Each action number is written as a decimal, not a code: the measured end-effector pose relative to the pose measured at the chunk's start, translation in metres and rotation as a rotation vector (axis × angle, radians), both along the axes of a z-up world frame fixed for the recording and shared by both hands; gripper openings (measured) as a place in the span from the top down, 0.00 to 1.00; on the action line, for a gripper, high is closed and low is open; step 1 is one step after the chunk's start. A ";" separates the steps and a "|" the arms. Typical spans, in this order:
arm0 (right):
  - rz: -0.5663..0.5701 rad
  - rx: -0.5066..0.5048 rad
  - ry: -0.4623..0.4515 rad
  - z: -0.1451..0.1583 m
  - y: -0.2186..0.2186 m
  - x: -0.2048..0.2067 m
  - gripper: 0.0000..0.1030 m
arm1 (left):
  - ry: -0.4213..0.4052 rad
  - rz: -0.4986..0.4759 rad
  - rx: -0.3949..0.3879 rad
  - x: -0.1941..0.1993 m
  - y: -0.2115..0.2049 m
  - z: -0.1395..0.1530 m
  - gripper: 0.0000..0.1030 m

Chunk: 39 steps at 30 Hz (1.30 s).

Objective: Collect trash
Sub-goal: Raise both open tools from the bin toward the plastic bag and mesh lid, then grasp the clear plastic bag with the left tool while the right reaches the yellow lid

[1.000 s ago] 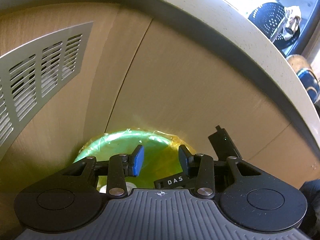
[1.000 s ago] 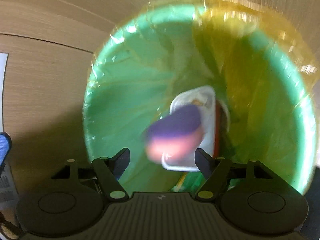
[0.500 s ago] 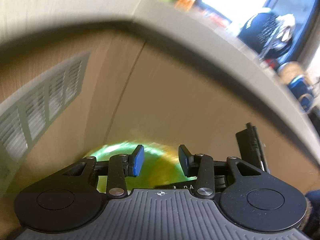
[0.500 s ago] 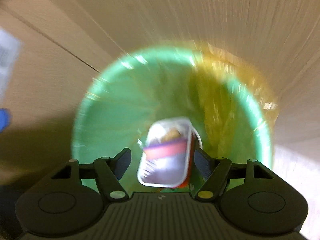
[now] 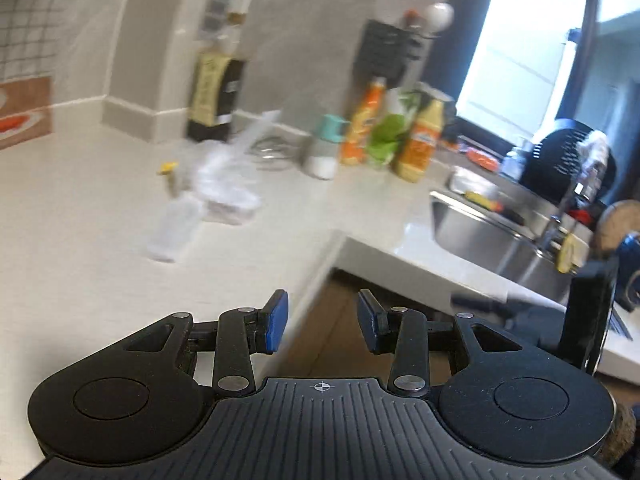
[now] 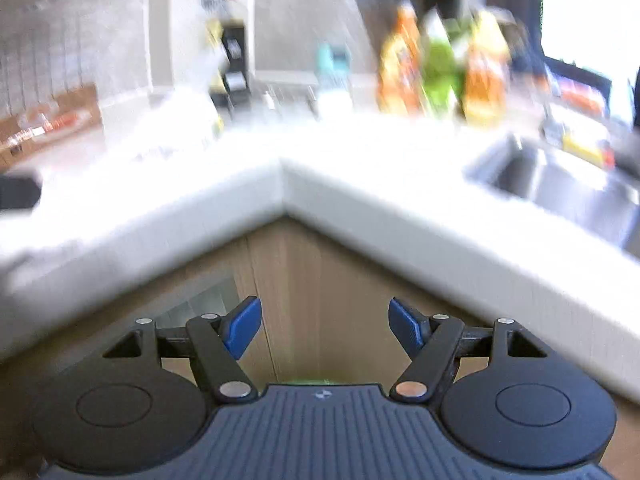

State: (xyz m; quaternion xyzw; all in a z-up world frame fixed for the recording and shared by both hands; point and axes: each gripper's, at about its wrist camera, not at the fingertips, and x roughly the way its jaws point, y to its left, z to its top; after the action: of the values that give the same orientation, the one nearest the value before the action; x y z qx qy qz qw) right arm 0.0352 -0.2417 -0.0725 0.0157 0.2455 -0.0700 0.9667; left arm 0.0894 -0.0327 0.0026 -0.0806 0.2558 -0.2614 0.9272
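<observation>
The left gripper [image 5: 318, 322] has its jaws parted by a moderate gap with nothing between them, and it points over the inner corner of the white surface [image 5: 80, 216]. The right gripper [image 6: 325, 328] has its jaws spread wide and empty, aimed at the wooden cabinet front [image 6: 320, 280] under that same corner. On the surface, back from the edge and left of the corner, lie a clear plastic bottle [image 5: 174, 228] on its side and a crumpled clear plastic container [image 5: 230, 192] just behind it, both blurred. Farther back, near the wall, stand a dark bottle [image 5: 214, 92], a small teal-capped jar [image 5: 322, 148] and orange, green and yellow bottles [image 5: 388, 132]. A steel sink [image 5: 492, 232] is set in the surface's right-hand stretch.
</observation>
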 end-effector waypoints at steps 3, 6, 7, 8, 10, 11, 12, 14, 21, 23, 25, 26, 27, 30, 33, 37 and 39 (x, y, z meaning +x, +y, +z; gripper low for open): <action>0.064 -0.002 -0.057 0.034 0.023 0.029 0.30 | 0.044 0.082 -0.015 0.015 0.034 0.022 0.59; 0.142 0.045 -0.061 0.057 0.045 0.062 0.30 | 0.039 0.171 -0.022 0.026 0.066 0.031 0.59; 0.173 0.071 -0.051 0.063 0.053 0.078 0.29 | 0.022 0.213 -0.008 0.031 0.076 0.035 0.59; 0.197 0.090 -0.032 0.063 0.064 0.092 0.28 | 0.013 0.246 0.001 0.034 0.082 0.036 0.59; 0.252 0.134 0.035 0.065 0.082 0.129 0.27 | 0.019 0.302 0.000 0.041 0.098 0.037 0.59; 0.253 0.144 0.061 0.066 0.091 0.148 0.27 | 0.031 0.315 -0.010 0.045 0.106 0.037 0.59; 0.246 0.127 0.078 0.066 0.100 0.165 0.27 | 0.041 0.320 -0.021 0.048 0.111 0.037 0.59; 0.212 0.059 0.093 0.064 0.120 0.192 0.27 | 0.058 0.325 -0.040 0.049 0.122 0.035 0.59; 0.197 0.026 0.204 0.041 0.150 0.248 0.29 | 0.088 0.319 -0.027 0.044 0.140 0.026 0.59; 0.208 0.036 0.210 0.038 0.155 0.244 0.50 | 0.094 0.322 -0.028 0.045 0.141 0.024 0.59; 0.253 0.047 0.238 0.036 0.160 0.238 0.77 | 0.099 0.324 -0.028 0.047 0.141 0.022 0.59; 0.275 0.046 0.241 0.036 0.163 0.232 0.79 | 0.102 0.324 -0.030 0.049 0.141 0.021 0.59; 0.301 0.049 0.241 0.037 0.166 0.224 0.84 | 0.105 0.324 -0.033 0.050 0.140 0.021 0.59; 0.396 0.117 0.271 0.041 0.171 0.202 0.87 | 0.109 0.316 -0.041 0.055 0.137 0.021 0.59; 0.525 0.203 0.314 0.041 0.178 0.179 0.87 | 0.110 0.311 -0.045 0.059 0.133 0.019 0.59; 0.639 0.255 0.333 0.046 0.181 0.157 0.74 | 0.127 0.329 -0.064 0.064 0.136 0.013 0.59; 0.623 0.249 0.278 0.057 0.173 0.151 0.55 | 0.145 0.356 -0.078 0.069 0.140 0.011 0.59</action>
State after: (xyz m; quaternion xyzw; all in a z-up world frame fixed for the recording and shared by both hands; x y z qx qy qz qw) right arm 0.1862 -0.0686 -0.0157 0.0481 0.3741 0.2570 0.8898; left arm 0.1584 0.1077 0.0133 -0.1791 0.2931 -0.0964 0.9342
